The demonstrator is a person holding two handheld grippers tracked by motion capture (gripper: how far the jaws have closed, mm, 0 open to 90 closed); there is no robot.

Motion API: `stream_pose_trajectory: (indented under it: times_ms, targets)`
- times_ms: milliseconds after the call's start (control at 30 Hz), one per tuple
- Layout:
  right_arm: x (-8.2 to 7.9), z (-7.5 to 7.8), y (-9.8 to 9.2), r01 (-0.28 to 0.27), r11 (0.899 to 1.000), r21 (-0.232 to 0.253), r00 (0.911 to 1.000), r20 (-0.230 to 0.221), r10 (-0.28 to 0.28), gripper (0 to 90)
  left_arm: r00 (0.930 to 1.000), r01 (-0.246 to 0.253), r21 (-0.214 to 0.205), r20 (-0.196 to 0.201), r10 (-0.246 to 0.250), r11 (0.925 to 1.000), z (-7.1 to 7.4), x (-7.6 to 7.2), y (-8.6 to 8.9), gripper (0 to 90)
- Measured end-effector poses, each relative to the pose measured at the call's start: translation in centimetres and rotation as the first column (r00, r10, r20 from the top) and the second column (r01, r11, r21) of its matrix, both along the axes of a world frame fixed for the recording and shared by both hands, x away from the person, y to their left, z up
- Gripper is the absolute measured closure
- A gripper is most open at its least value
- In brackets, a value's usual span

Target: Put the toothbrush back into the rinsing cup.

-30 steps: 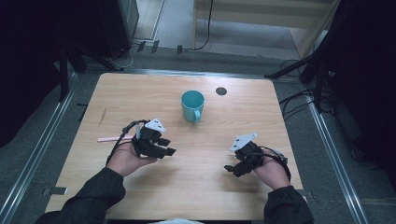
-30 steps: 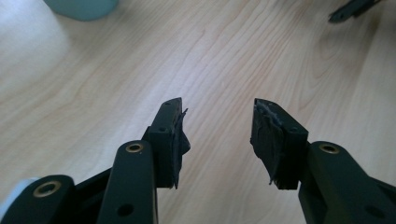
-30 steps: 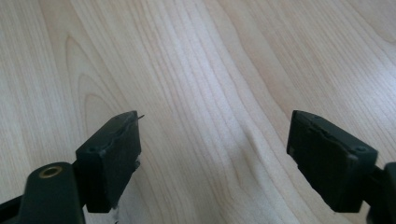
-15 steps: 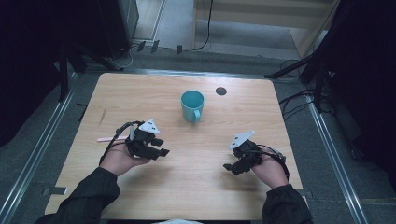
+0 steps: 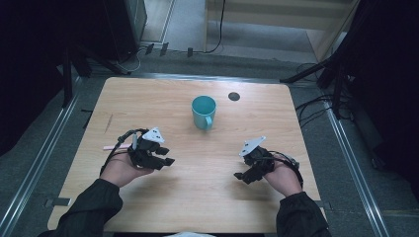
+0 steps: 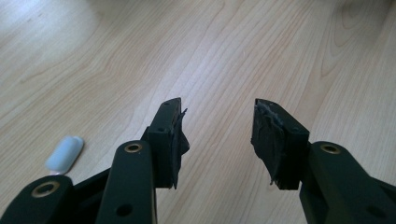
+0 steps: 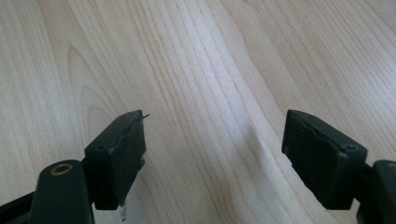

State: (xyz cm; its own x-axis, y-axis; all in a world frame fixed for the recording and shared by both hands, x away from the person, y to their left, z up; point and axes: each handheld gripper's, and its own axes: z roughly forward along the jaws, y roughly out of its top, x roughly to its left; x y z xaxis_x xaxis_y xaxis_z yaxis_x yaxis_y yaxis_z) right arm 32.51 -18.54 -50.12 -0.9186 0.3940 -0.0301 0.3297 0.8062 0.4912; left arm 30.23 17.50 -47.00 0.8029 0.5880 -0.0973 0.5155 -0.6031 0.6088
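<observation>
Teal mug [image 5: 203, 111], two grippers

One wooden table [image 5: 148, 98] carries everything. One teal mug [image 5: 203, 111] stands near the middle of its far edge. One small dark round disc [image 5: 234, 96] lies near the far right corner. One pink stick [image 5: 114, 146] with a pale blue-white tip [image 6: 64, 152] lies toward the left edge. Two grippers, left [image 5: 165, 157] and right [image 5: 242, 176], are over the near half, each with two jaws apart.
</observation>
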Motion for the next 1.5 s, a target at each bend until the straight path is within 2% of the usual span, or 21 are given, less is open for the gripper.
stream_pose_trajectory:
  times_ms: [133,267,533,567,600,700,867,1167,1300,1367,1500]
  targets:
    - [0.1,0.2,0.1,0.005,1.0,0.017,1.0,0.001,-0.005,21.4,0.9997,-0.023,-0.017,0.0,0.023,0.9996,0.1,0.0,0.5,50.8]
    - [0.1,0.2,0.1,-0.001,1.0,0.014,1.0,0.001,0.001,21.4,0.9998,-0.02,-0.01,0.008,0.021,0.9997,0.3,0.0,1.0,50.8]
    - [0.2,0.0,0.3,-0.016,1.0,0.005,0.9999,-0.003,0.016,21.4,0.9986,-0.052,-0.026,0.007,0.052,0.9983,0.7,0.2,2.2,50.7]
    - [0.2,0.1,0.4,-0.016,1.0,0.012,0.9999,-0.004,0.016,21.4,0.9985,-0.054,-0.025,0.008,0.054,0.9982,0.7,0.2,2.3,51.5]
    - [0.2,0.1,0.4,-0.018,1.0,0.013,0.9998,-0.003,0.018,21.4,0.9982,-0.055,-0.008,0.026,0.055,0.9985,0.7,0.1,2.6,52.3]
    - [0.2,0.1,0.5,-0.019,1.0,0.013,0.9998,-0.002,0.019,21.4,0.9978,-0.058,-0.001,0.033,0.058,0.9983,0.7,0.1,2.8,52.8]
    - [0.3,0.1,0.7,-0.026,1.0,0.007,0.9996,-0.006,0.026,21.4,0.9961,-0.088,-0.015,0.004,0.088,0.996,0.7,0.4,4.0,52.6]
    - [0.4,0.1,0.7,-0.026,1.0,0.007,0.9996,-0.007,0.026,21.4,0.9926,-0.121,-0.013,0.004,0.121,0.9926,0.9,0.7,5.7,52.9]
    - [0.4,0.0,0.7,-0.027,1.0,0.002,0.9996,-0.005,0.027,21.4,0.9923,-0.124,0.001,-0.002,0.124,0.9923,1.0,1.3,6.4,52.9]
    - [0.4,0.0,0.6,-0.025,1.0,-0.002,0.9997,-0.005,0.025,21.4,0.991,-0.134,-0.006,-0.006,0.134,0.991,1.1,1.7,6.6,52.9]
    - [0.4,0.0,0.6,-0.024,1.0,-0.006,0.9997,-0.004,0.024,21.4,0.9917,-0.127,0.017,-0.022,0.127,0.9918,1.5,2.5,6.8,52.9]
